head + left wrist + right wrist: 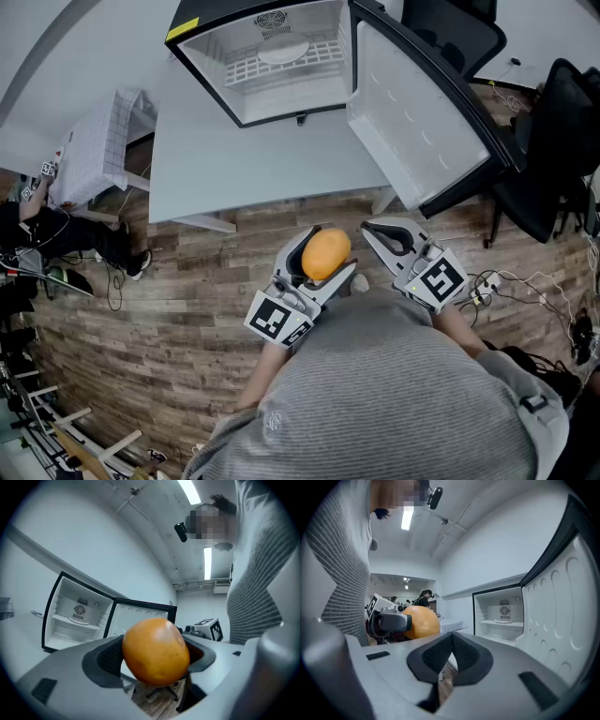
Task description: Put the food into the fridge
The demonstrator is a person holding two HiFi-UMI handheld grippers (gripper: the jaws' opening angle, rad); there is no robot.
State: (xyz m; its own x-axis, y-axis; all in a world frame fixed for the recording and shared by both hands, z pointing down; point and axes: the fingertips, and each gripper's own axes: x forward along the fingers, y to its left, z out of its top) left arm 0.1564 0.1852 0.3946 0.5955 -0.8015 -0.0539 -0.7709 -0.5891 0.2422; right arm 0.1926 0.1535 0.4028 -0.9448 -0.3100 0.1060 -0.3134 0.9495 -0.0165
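From the head view, the left gripper [319,267] pinches an orange fruit [326,251] between its two jaws. The right gripper [375,230] is just beside it, and its jaws are pressed together with nothing in them. Far in front of both grippers a small fridge [216,75] sits on a white table [234,169]. The fridge door [412,122] stands wide open, ahead of the right gripper.

In the left gripper view, the orange fruit [155,651] fills the gap between the jaws, and both pads touch it. The fridge [77,613] is ahead and off to the left. It is well apart from the fruit.

In the right gripper view, the jaws meet with no gap. The fruit [421,620] and the left gripper [389,620] are off to the left. The open fridge [501,616] is ahead.
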